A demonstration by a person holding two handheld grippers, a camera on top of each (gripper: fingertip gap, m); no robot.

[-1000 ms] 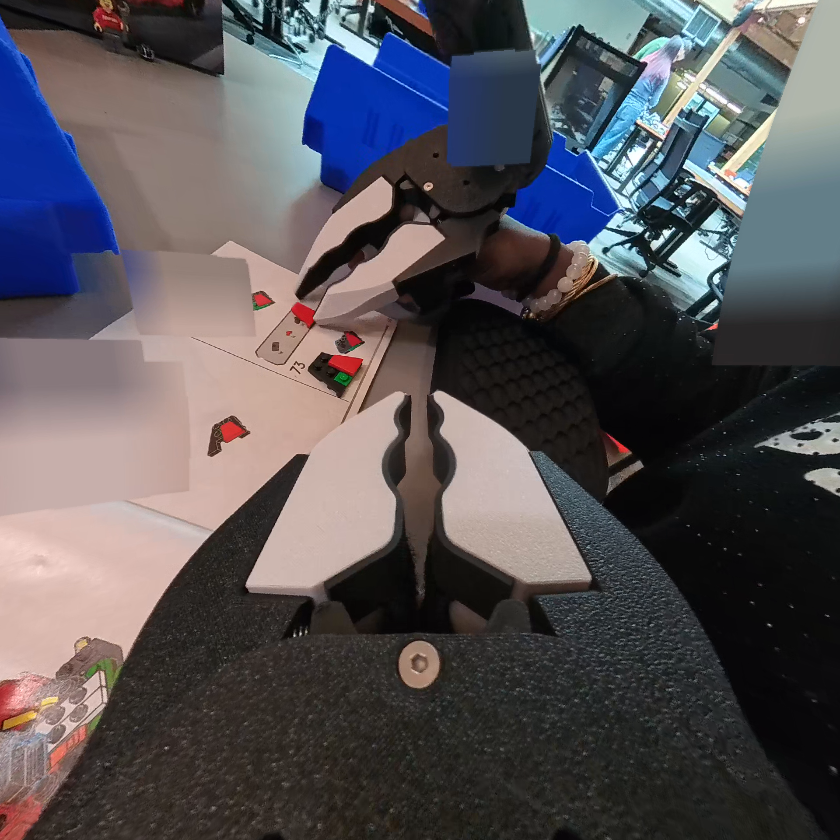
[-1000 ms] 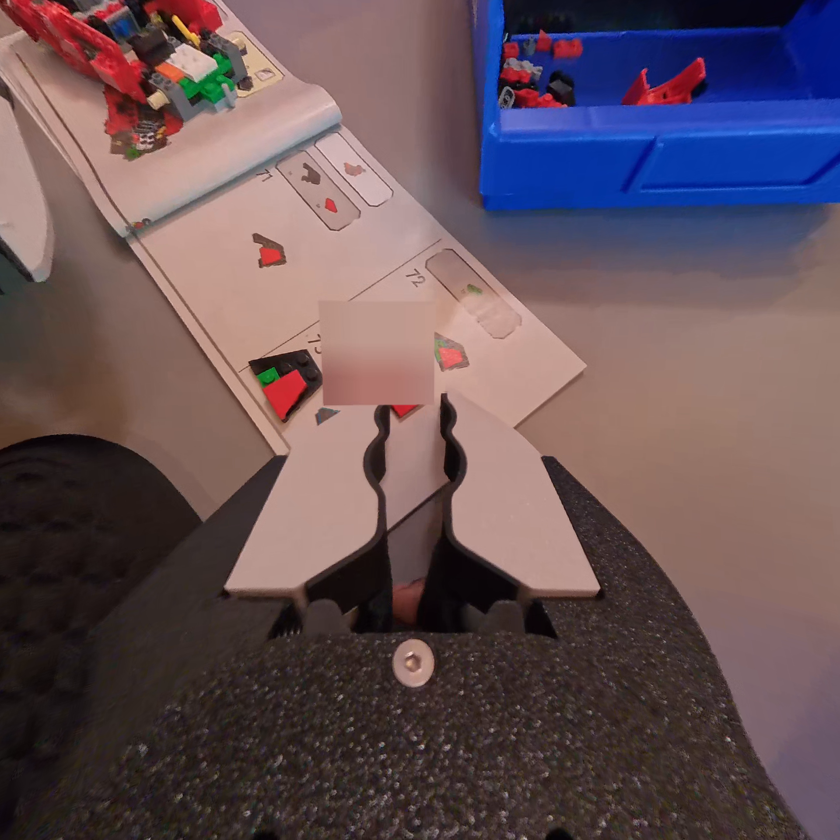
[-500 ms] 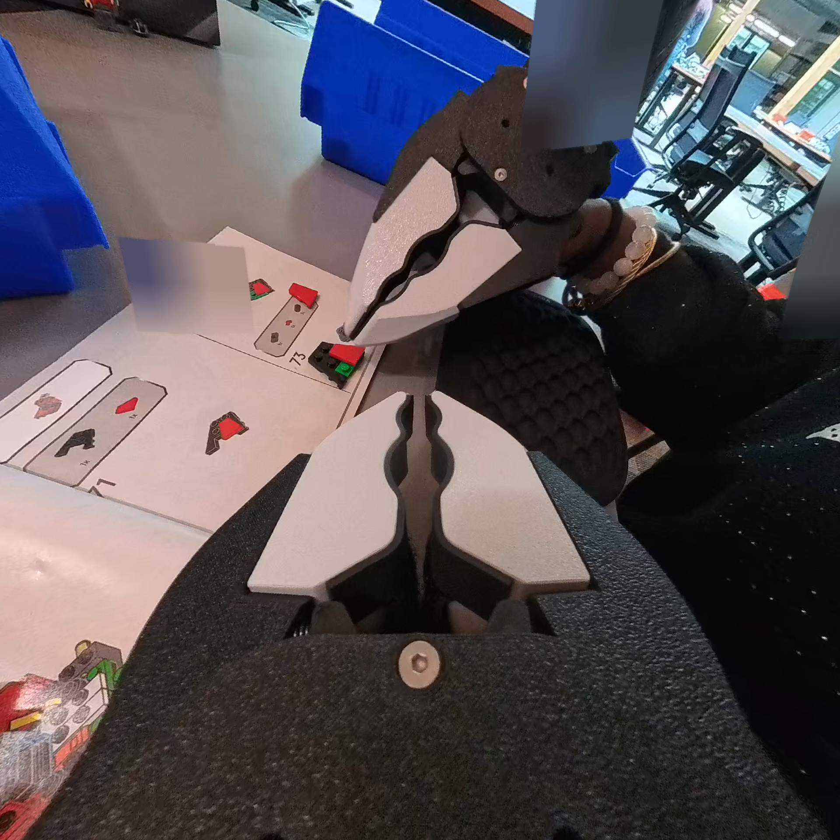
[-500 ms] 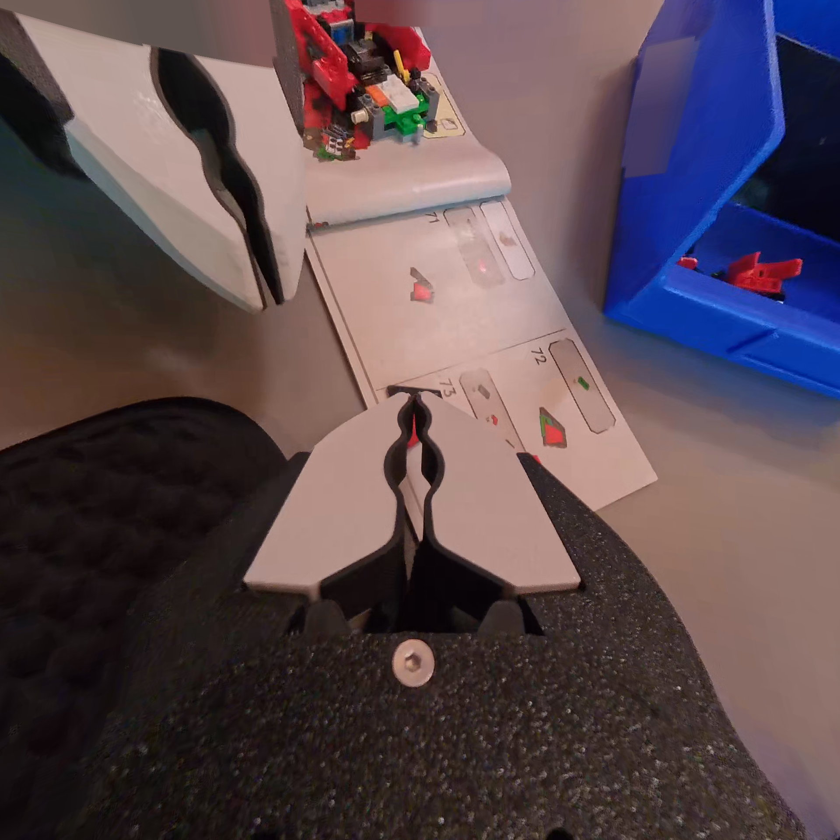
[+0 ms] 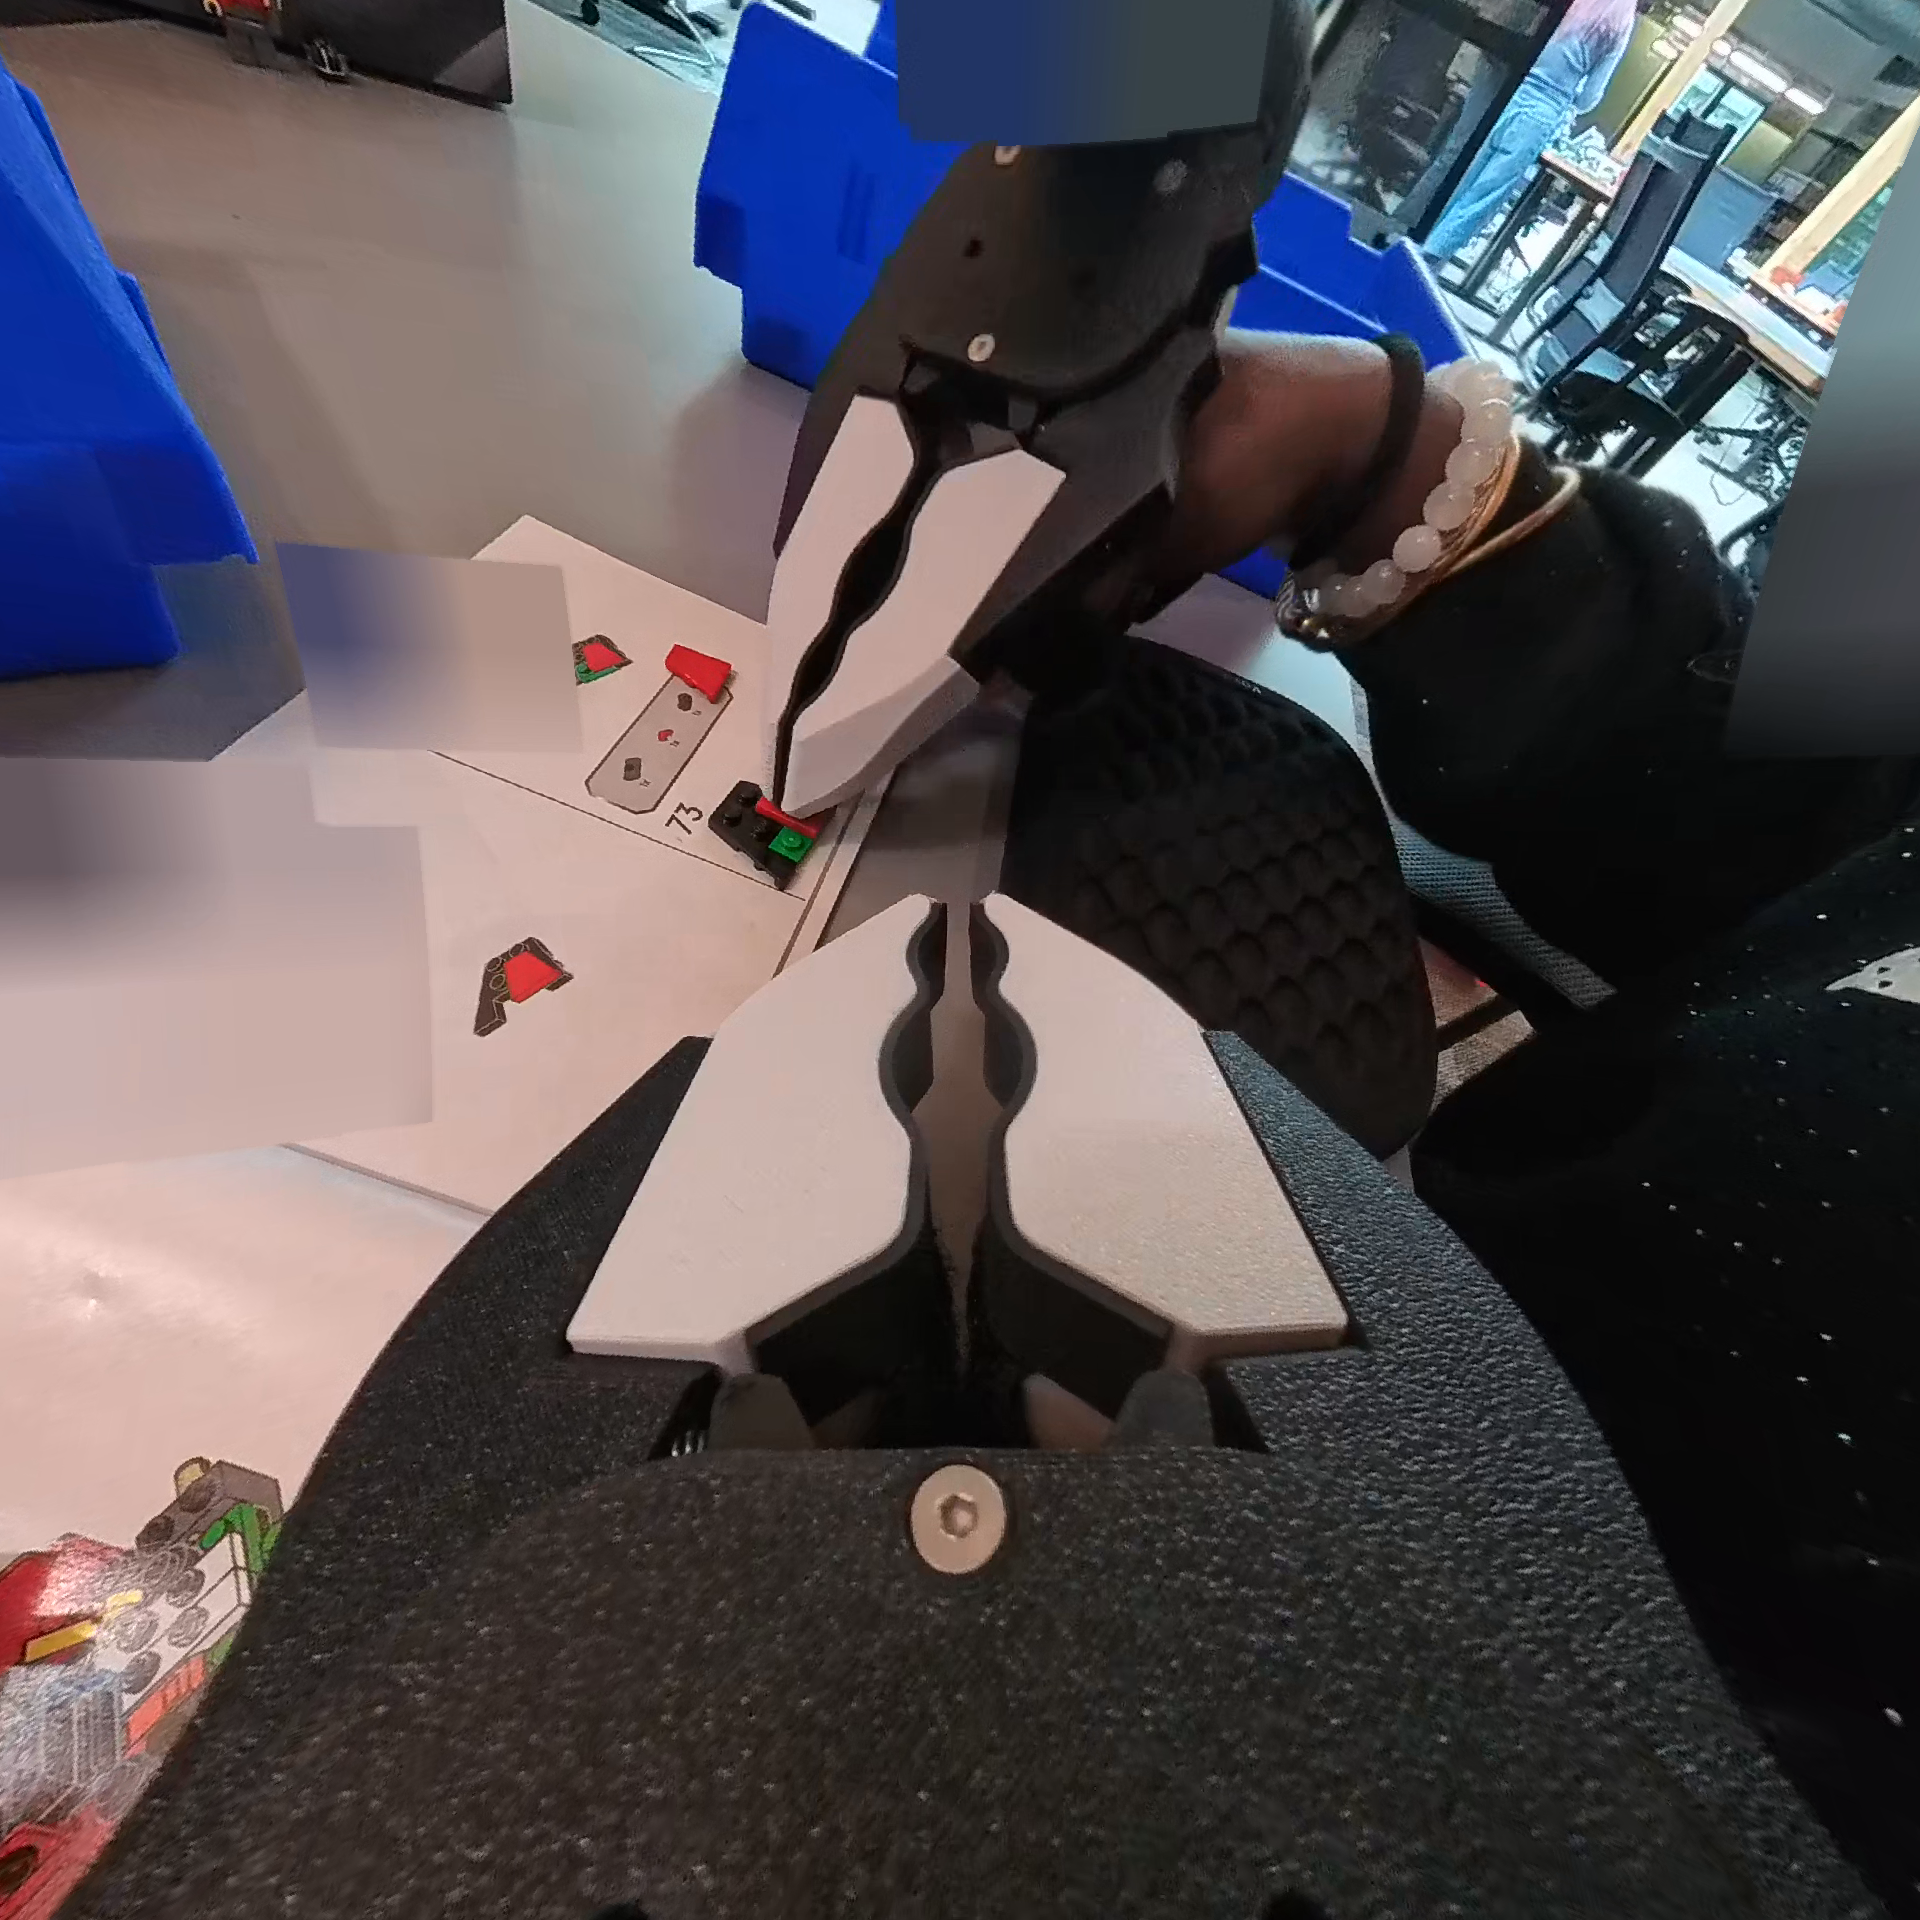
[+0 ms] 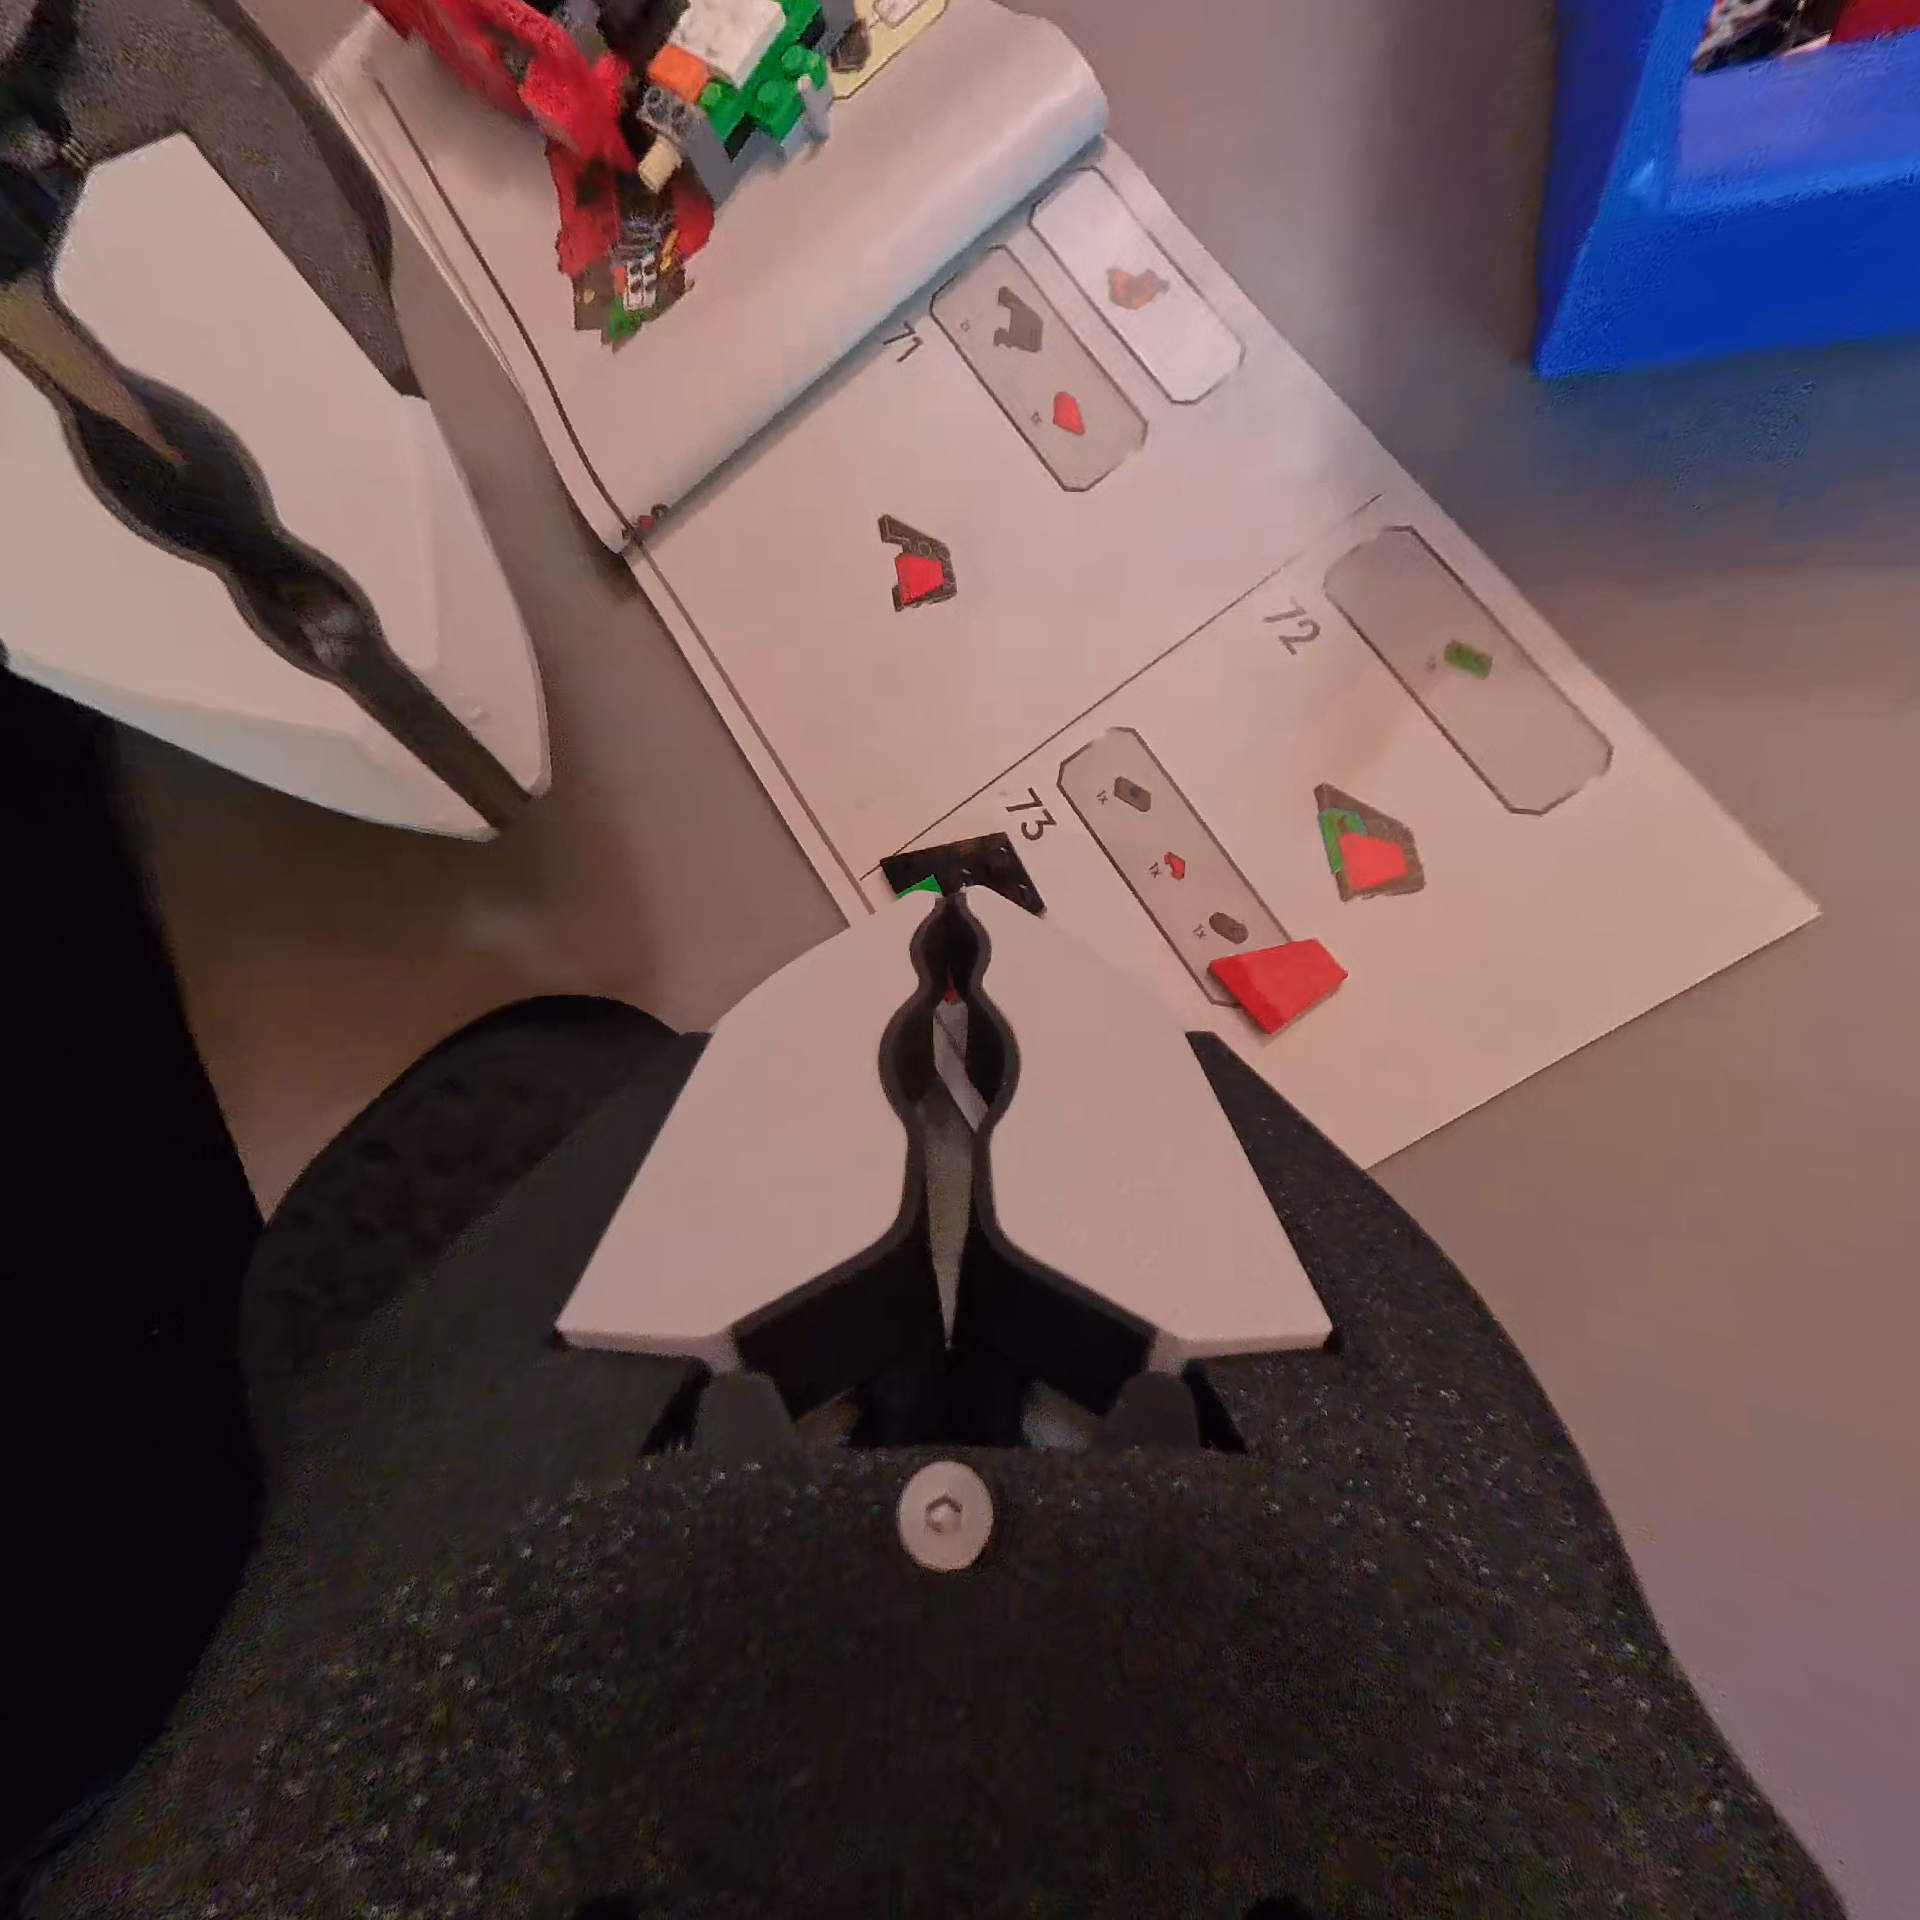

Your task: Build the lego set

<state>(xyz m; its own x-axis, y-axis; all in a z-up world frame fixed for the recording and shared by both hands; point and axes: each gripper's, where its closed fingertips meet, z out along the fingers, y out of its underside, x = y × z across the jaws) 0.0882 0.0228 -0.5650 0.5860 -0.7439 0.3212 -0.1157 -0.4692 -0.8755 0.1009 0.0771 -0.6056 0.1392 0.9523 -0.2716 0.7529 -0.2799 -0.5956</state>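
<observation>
A small black wedge plate (image 5: 767, 826) carrying a green piece and a red piece lies flat on the open instruction booklet (image 6: 1143, 582), right at the tips of the right hand-held gripper (image 6: 948, 906). A loose red wedge tile (image 6: 1278, 981) lies just right of those tips. The partly built red model (image 6: 644, 114) stands far ahead, on the booklet's curled page.

Right gripper (image 6: 951, 914) has a grainy, matt black plastic body and smooth, matt pale-grey fingers (image 6: 790, 1143), with a shiny metal screw (image 6: 943, 1519) behind them; ahead of its tips lies a smooth paper instruction booklet (image 6: 831, 644); just right of the tips, a glossy red plastic brick (image 6: 1278, 982); the table (image 6: 1558, 1351) beneath looks smooth, matt grey.
</observation>
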